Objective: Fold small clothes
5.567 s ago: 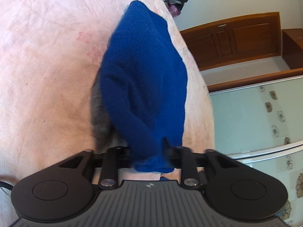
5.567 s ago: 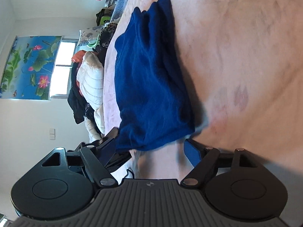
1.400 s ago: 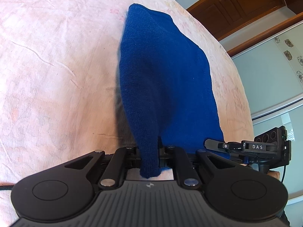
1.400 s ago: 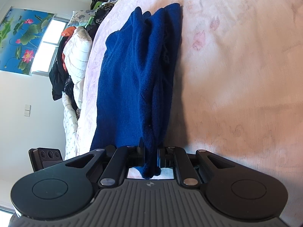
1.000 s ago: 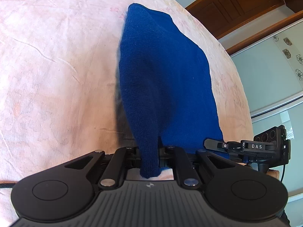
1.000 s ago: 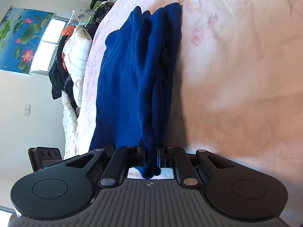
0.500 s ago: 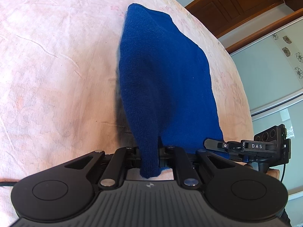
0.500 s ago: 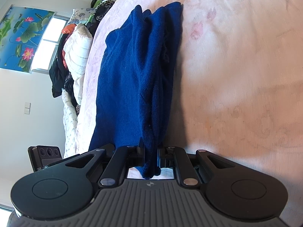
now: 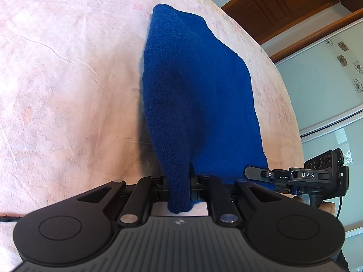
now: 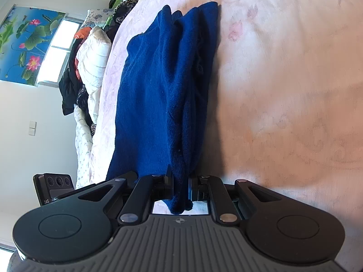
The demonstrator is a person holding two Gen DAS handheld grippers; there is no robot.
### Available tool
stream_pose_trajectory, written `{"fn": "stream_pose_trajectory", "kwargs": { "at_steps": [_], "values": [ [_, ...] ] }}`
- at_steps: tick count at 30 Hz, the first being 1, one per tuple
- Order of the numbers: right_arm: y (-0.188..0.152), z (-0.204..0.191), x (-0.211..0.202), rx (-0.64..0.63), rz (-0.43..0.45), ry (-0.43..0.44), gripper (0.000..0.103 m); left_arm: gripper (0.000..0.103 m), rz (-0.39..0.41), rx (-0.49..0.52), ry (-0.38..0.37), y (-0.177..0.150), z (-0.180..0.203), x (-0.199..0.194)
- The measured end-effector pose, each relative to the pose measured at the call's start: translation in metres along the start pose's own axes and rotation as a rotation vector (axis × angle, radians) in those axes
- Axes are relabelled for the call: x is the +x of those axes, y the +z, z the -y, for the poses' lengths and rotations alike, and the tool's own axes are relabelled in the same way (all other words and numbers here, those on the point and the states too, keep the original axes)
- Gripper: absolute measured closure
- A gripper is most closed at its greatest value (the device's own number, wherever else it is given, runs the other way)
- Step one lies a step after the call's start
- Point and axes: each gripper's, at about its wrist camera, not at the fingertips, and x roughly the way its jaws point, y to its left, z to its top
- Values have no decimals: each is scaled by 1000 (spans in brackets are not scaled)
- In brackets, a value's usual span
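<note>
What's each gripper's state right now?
Left gripper: shut on the blue sweater.
Right gripper: shut on the same sweater's edge.

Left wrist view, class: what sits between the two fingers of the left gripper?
A pinched fold of the blue knit garment fills the left gripper; its jaws are shut on the cloth. The rest runs away over the pink bedspread.
</note>
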Motion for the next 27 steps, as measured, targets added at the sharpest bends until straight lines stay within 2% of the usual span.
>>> {"fn": "stream_pose_trajectory", "kwargs": {
  "at_steps": [10, 12, 13, 15, 16, 17, 18, 19, 21, 23, 25, 27],
  "values": [
    [-4, 5, 1, 25, 18, -7, 87, 90, 2, -1, 10, 1, -1, 5],
    [-6, 9, 1, 64, 45, -5, 75, 89, 15, 3, 3, -2, -1, 6],
    [-7, 13, 0, 83, 55, 10, 73, 86, 26, -5, -5, -4, -2, 4],
    [-13, 19, -7, 125, 91, 46, 62, 72, 57, 5, -9, -11, 0, -1],
    [-16, 19, -13, 128, 117, 47, 59, 60, 85, 32, 11, -16, 4, -7],
    [-20, 19, -22, 116, 151, 32, 54, 53, 117, 68, 51, -22, 9, -13],
    [-25, 16, -29, 89, 181, 9, 51, 34, 163, 118, 116, -29, 17, -20],
    [-32, 11, -38, 40, 220, -38, 50, 22, 217, 174, 183, -38, 25, -26],
    [-50, -1, -52, -80, 300, -161, 49, 20, 323, 296, 284, -59, 37, -35],
    [-69, -11, -59, -196, 372, -289, 45, 20, 358, 358, 328, -77, 42, -34],
    [-89, -18, -56, -307, 425, -429, 43, 20, 358, 345, 347, -89, 42, -28],
    [-108, -23, -45, -395, 436, -511, 38, 20, 366, 331, 369, -102, 44, -18]
  ]
}}
